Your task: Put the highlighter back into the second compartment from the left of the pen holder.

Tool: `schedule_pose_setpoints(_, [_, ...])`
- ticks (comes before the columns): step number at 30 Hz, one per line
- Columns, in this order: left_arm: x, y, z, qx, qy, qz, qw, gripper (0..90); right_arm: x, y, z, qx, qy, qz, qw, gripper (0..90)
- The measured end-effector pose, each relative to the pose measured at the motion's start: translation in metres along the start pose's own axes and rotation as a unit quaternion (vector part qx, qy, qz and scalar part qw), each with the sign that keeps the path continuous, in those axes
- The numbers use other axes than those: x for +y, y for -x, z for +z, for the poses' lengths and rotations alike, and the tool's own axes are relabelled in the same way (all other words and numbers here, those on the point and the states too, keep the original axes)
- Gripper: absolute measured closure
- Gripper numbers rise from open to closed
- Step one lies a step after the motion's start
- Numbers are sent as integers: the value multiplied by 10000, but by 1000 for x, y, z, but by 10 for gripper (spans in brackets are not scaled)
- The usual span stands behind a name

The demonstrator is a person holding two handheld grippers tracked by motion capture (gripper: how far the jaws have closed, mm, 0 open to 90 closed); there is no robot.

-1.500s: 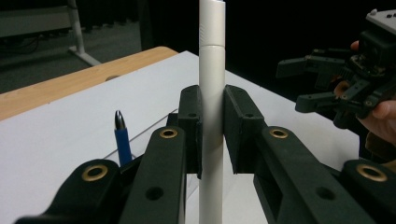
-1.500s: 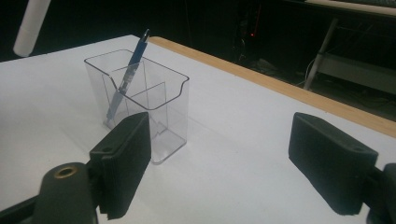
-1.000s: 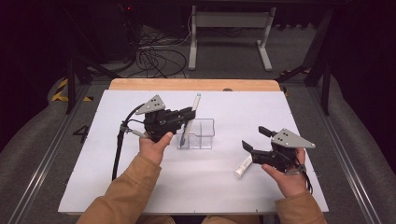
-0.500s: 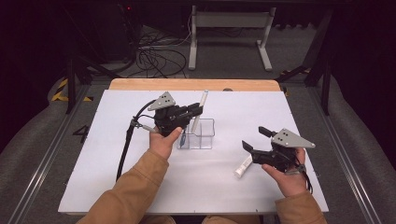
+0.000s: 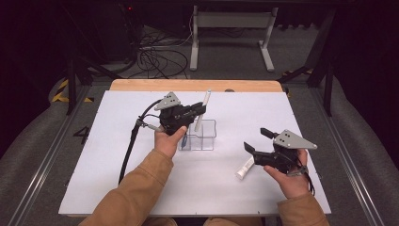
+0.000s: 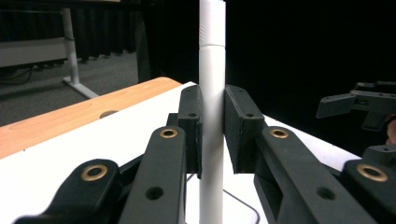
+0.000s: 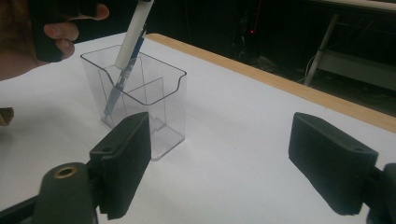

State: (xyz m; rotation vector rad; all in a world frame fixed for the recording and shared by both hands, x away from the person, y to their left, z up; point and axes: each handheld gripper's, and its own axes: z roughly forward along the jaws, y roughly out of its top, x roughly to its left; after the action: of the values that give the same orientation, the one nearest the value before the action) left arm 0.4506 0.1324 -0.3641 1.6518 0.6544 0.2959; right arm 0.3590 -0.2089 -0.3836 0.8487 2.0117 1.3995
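The left gripper's (image 6: pixel 212 135) pads were clamped on a white marker (image 6: pixel 212 93), one flat black pad pressed to each side of the barrel, which stood nearly upright between them. Over the last second that hand had carried the marker to the right and downward, from the near-left side of the clear plastic organiser (image 5: pixel 200 136) to a spot over it. In the high view the left gripper (image 5: pixel 197 110) held the marker (image 5: pixel 203 110) tilted, its lower end dipping into the container. By my reading the insertion was well under way, with only the last lowering and the release left.

The right gripper (image 5: pixel 256 141) sat unmoved at the near right of the white table (image 5: pixel 103 179), its jaws standing wide apart with nothing between them. A second white marker (image 5: pixel 244 168) lay flat on the board just below that gripper, probably the next to go in.

The left gripper view gave the grip itself: pads flush on the barrel and the seam of the cap above them. It gave nothing of the container. The right gripper view supplied that: the organiser (image 7: pixel 140 100) had an inner divider, a blue pen (image 7: pixel 122 81) already leaned in its far-left compartment, and the white marker's tip (image 7: pixel 133 35) had entered beside the pen at the same slant. Whether the tip had reached the bottom I could not tell. The same view showed its own pads (image 7: pixel 123 161) parted, framing bare table
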Motion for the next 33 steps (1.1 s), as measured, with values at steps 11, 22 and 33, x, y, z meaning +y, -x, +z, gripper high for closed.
schedule_pose_setpoints(11, [-2, -1, 2, -6, -60, 64, 10000, 782, 0, 0, 0, -7, 0, -8, 10000, 215])
schedule_pose_setpoints(22, [-5, 2, 1, 21, -270, 71, 9996, 775, 1, 0, -2, -22, 32, -14, 10000, 215])
schedule_pose_setpoints(33, [7, 14, -24, 109, -242, 313, 9992, 357, 2, 1, -4, -16, 73, -3, 10000, 215])
